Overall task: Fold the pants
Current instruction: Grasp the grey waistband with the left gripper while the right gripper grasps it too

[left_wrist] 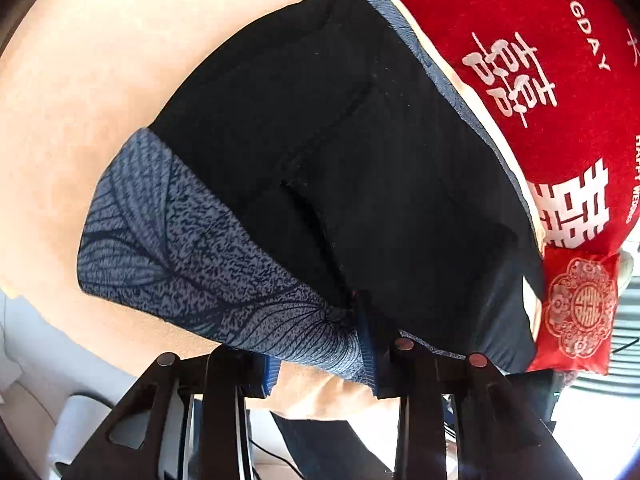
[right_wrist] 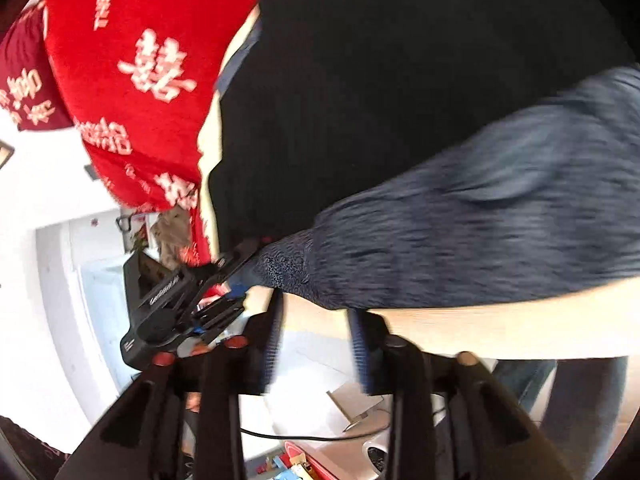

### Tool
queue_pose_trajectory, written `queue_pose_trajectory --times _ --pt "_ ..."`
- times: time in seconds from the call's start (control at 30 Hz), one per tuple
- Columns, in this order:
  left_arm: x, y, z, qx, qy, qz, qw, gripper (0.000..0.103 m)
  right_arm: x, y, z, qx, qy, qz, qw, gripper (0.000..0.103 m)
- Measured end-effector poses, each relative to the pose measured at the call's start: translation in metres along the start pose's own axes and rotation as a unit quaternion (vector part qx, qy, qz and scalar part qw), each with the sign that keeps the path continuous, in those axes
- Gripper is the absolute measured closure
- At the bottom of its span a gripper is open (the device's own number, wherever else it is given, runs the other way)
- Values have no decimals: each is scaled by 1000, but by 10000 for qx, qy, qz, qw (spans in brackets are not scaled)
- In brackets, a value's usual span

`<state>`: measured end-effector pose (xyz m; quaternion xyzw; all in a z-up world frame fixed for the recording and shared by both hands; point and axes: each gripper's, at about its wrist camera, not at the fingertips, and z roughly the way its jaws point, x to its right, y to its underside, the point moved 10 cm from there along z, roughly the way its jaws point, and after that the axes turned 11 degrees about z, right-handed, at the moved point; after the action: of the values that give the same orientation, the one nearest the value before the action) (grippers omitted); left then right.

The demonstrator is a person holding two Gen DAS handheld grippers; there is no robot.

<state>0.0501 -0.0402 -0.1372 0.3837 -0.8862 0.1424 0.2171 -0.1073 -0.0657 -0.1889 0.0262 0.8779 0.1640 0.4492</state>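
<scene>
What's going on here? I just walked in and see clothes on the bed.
A person is folding pants on a peach bed cover beside a red pillow, using a handheld gripper in each hand. The left gripper is at the patterned edge nearest it. The right gripper sits open just under that same edge.

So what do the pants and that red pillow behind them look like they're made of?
Pants: soft matte black knit, probably cotton jersey, with stitched seams showing. Their blue-grey panels have a printed leaf-vein pattern on a speckled, ribbed-looking weave. Red pillow: plush, slightly fuzzy cloth, likely velvet or fleece, with white printed lettering; the exact fibre is unclear.
</scene>
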Motion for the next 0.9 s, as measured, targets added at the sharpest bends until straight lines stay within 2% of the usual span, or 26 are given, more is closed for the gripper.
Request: queue_pose_trajectory --times 0.2,0.33,0.37,0.4,0.43,0.5,0.53,0.67,0.8,0.9 --pt "0 -2 6 -112 -184 100 9997 68 28 -21 -35 502 -360 496 9969 55" --pt "3 -4 11 -96 -314 78 9994 68 41 -30 -43 629 -1028 1320 9839 57" --pt "5 -7 10 -79 -368 78 9993 72 43 -31 -45 700 -987 1442 9821 78" --pt "4 -8 5 -47 -380 62 9992 83 43 -33 -50 817 -921 1563 9800 97" --pt "4 -8 -2 -2 -319 31 9995 83 38 -33 -53 865 -881 1610 9792 97" --pt "6 -12 -19 113 -207 -127 9996 83 21 -35 -62 877 -710 1381 9840 97" --pt "10 -16 -26 153 -173 -146 9996 83 1 -36 -72 876 -536 1029 9894 97" --pt "37 -37 -53 323 -158 105 9993 83 -63 -57 -98 806 -324 128 9961 97" --pt "71 -81 -73 611 -60 305 9976 83 -104 -92 -111 652 -205 -281 9973 95" --pt "91 -121 -75 854 -34 468 9952 83 -127 -132 -111 568 -89 -447 9973 93"
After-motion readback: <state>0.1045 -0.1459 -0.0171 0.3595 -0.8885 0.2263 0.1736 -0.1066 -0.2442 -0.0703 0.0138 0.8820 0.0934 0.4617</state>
